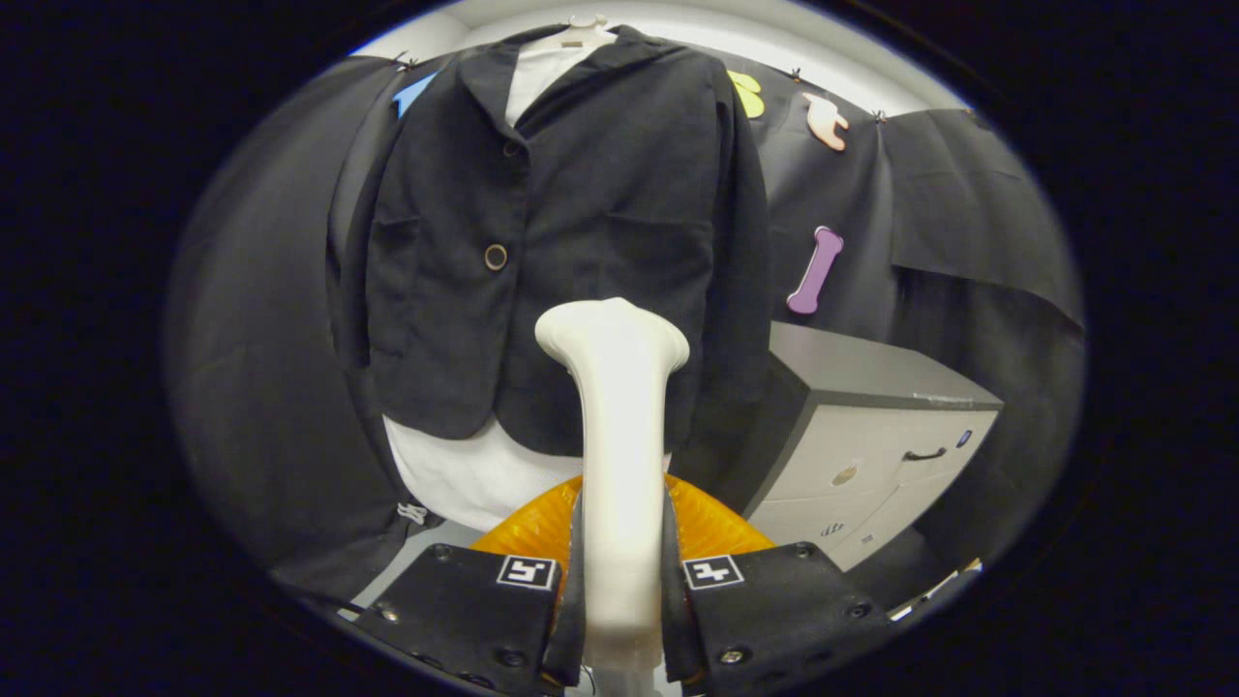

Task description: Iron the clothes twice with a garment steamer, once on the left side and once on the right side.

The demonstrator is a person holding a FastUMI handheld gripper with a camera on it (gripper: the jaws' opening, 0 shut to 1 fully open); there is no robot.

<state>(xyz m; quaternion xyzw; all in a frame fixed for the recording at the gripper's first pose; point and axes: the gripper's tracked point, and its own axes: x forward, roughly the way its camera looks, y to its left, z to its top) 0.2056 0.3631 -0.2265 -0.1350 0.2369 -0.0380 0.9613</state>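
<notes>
Up close, gripper [619, 581] pinching steamer [619, 407], head seemingly near jacket [581, 242] hem.

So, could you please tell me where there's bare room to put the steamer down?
The grey top of the cabinet, right of the jacket, is bare. It is crowded directly ahead: the tongs are shut on the steamer, whose head sits at the jacket's hem above the orange base.

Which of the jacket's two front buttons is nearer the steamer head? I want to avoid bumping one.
The lower, light-ringed button on the jacket; the dark upper button sits nearer the collar. The gripper grips the steamer.
</notes>
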